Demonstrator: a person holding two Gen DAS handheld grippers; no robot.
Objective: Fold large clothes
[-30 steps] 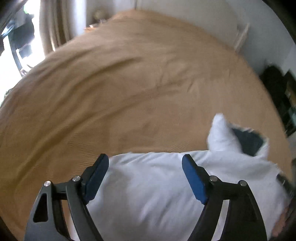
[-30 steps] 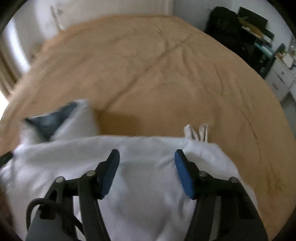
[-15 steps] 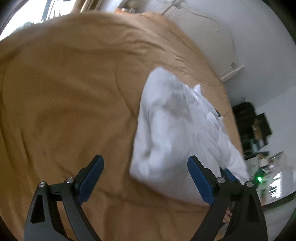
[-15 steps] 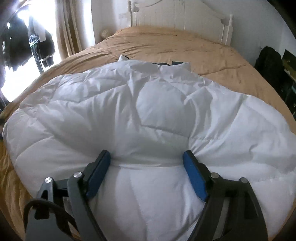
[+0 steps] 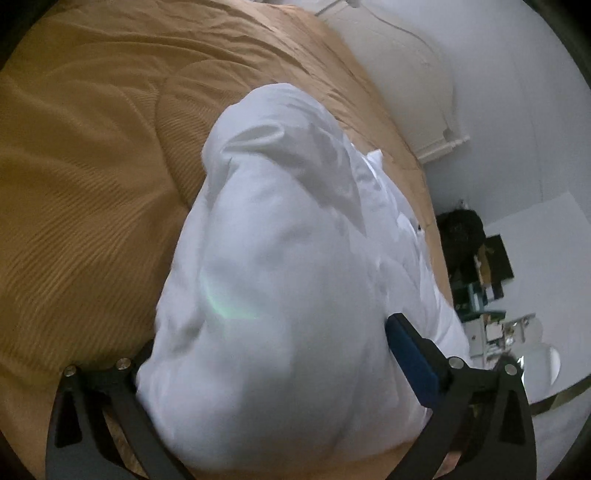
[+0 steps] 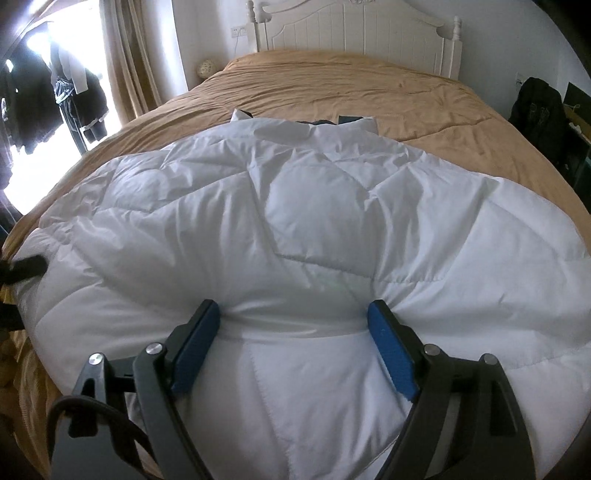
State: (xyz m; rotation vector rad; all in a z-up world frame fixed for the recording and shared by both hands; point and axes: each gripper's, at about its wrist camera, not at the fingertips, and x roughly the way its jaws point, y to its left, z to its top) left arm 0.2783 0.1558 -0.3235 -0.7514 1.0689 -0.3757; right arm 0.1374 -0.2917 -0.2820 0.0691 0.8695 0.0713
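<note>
A white quilted puffer jacket [image 6: 295, 206] lies spread on the tan bed cover [image 6: 332, 81], its dark-lined collar [image 6: 347, 119] toward the headboard. My right gripper [image 6: 293, 314] stands wide over the near hem; its blue fingertips [image 6: 373, 314] dent the padding, and a bulge of jacket sits between them. In the left wrist view the jacket [image 5: 295, 240] runs away as a long puffy roll. The left gripper [image 5: 269, 332] has its jaws opening, with the jacket's end filling the gap. Its left finger is hidden behind the fabric; the right pad [image 5: 410, 354] lies beside it.
A white headboard [image 6: 354, 33] closes the bed's far end. A curtain [image 6: 129, 55] and hanging dark clothes [image 6: 74, 96] are at the left. A black bag [image 6: 539, 103] and cluttered furniture [image 5: 480, 288] stand to the bed's right.
Both views swung round. The left gripper came down onto the jacket's end and spread wider, so fabric now fills its gap. The right gripper widened, then held still over the hem.
</note>
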